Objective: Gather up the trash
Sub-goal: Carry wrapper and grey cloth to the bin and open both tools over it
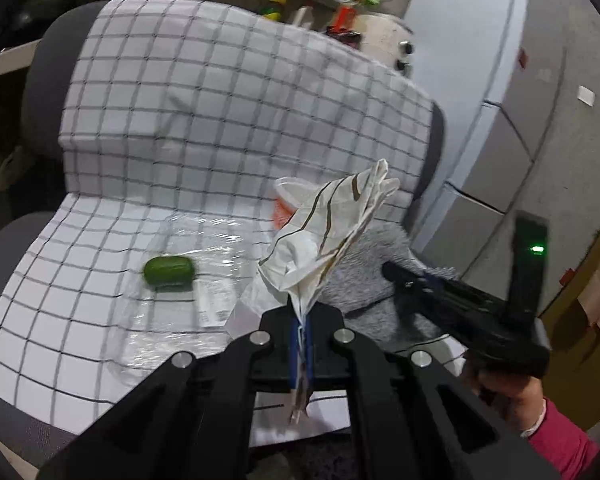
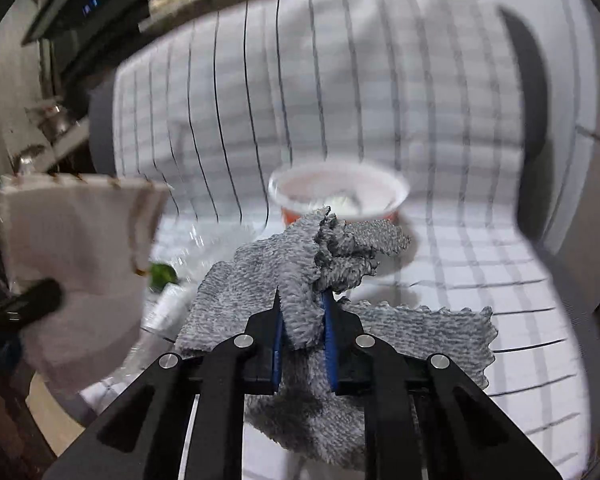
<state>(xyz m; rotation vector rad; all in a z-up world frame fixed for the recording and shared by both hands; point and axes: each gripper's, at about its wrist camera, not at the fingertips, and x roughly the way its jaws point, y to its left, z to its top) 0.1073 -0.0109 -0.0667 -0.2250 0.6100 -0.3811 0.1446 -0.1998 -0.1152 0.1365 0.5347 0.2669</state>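
Grippers are both gripping: the left gripper (image 1: 300,344) is clamping a crumpled white plastic bag (image 1: 324,236) at lower centre. The right gripper (image 2: 302,336) is pinching a fuzzy grey knitted cloth (image 2: 300,280), mid-frame.

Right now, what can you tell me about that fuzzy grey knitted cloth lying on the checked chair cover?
The fuzzy grey knitted cloth looks like soft, nubbly microfibre with a wavy, scalloped edge. It lies crumpled on the white checked chair cover, in front of the orange-and-white plastic tub. The right gripper has pinched a fold of it between its blue-padded fingers, bunching that part upward while the rest spreads flat to the right and sags toward the camera.
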